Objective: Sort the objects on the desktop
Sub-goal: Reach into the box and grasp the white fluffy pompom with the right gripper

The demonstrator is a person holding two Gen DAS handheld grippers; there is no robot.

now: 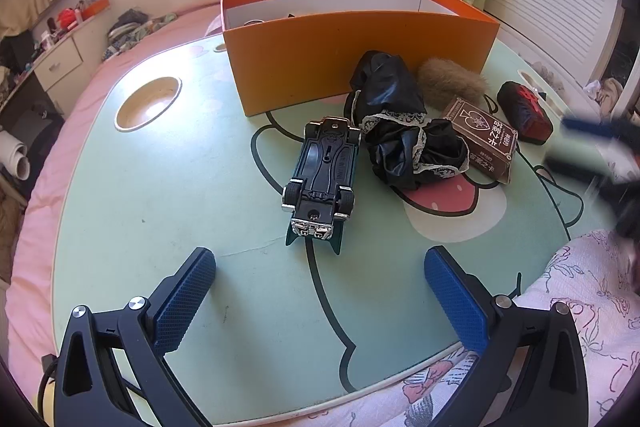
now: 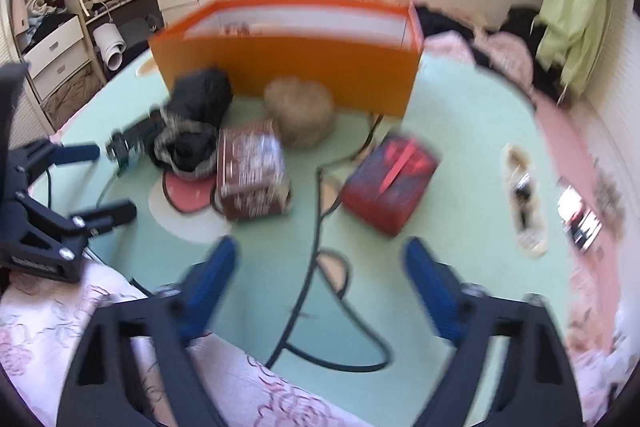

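Observation:
A black toy car (image 1: 320,175) lies upside down on the green round table (image 1: 160,195), just beyond my open left gripper (image 1: 320,259). To its right lie a black lace-trimmed cloth (image 1: 400,131), a brown card box (image 1: 482,143), a tan fur ball (image 1: 452,83) and a red-and-black case (image 1: 526,111). The orange box (image 1: 352,55) stands behind them. In the blurred right wrist view my right gripper (image 2: 320,259) is open over bare table, with the card box (image 2: 252,175) and red case (image 2: 390,183) ahead of it. The left gripper (image 2: 108,183) shows at the left.
Round cup holes (image 1: 146,103) are sunk into the table top at the left and right (image 2: 524,199). A floral-patterned cloth (image 2: 60,327) lies at the near edge. Pink bedding surrounds the table; drawers and clutter stand at the far left.

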